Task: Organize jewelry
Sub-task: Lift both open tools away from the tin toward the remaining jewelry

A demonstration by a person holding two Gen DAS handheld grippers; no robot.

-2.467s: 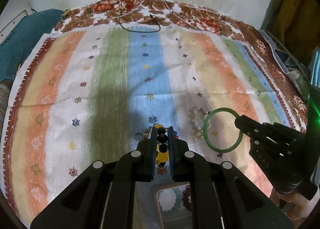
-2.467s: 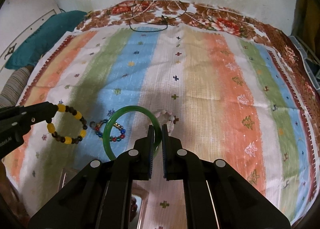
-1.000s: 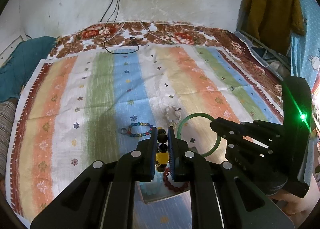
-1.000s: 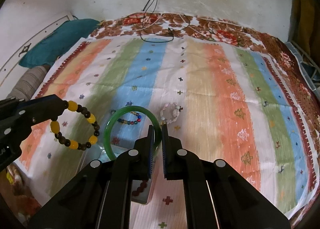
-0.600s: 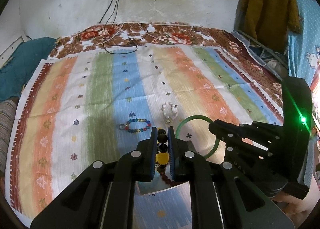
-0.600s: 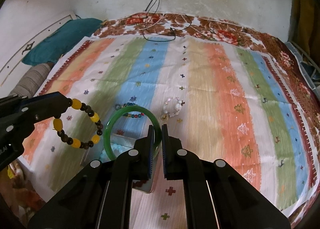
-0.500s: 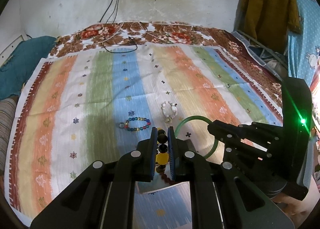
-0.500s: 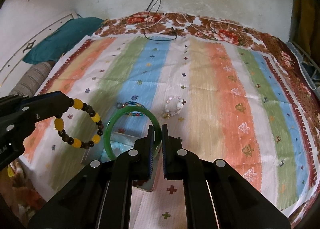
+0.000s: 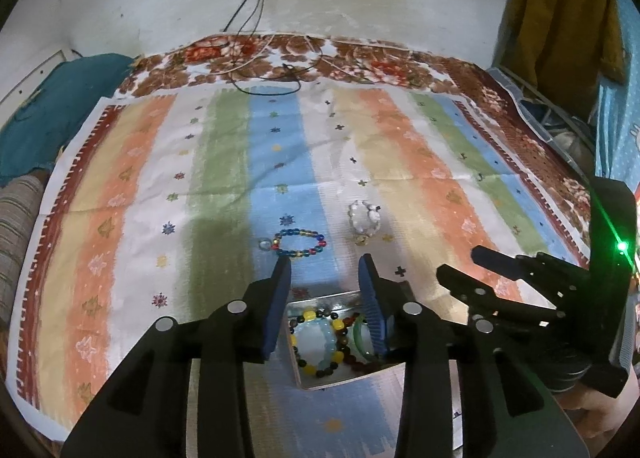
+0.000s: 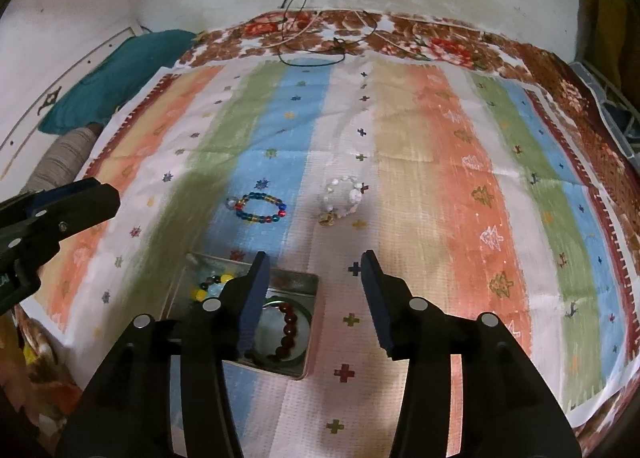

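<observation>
Both grippers hover over a small metal tin (image 9: 297, 368) (image 10: 313, 322) on the striped cloth. My left gripper (image 9: 324, 262) has its jaws opening, with nothing between them. In the tin below lie a yellow-and-dark bead bracelet (image 9: 309, 315), a pale blue bracelet (image 9: 326, 332), a red bead bracelet (image 10: 289, 325) and a green bangle (image 9: 357, 334). My right gripper (image 10: 314, 258) is also opening and empty; in the left wrist view it (image 9: 460, 263) stands to the right. A multicoloured bead bracelet (image 9: 298, 244) (image 10: 260, 208) and a white bead bracelet (image 9: 362, 216) (image 10: 344, 194) lie on the cloth beyond the tin.
The striped cloth (image 9: 400, 162) covers a bed against a white wall. Cables (image 9: 264, 76) trail from a wall socket over its far end. A teal cushion (image 10: 120, 70) lies at the left, and clothes (image 9: 560, 18) hang at the right.
Both grippers have opened. The yellow-and-dark bead bracelet left the left jaws and the green bangle left the right jaws; both now lie in the tin.
</observation>
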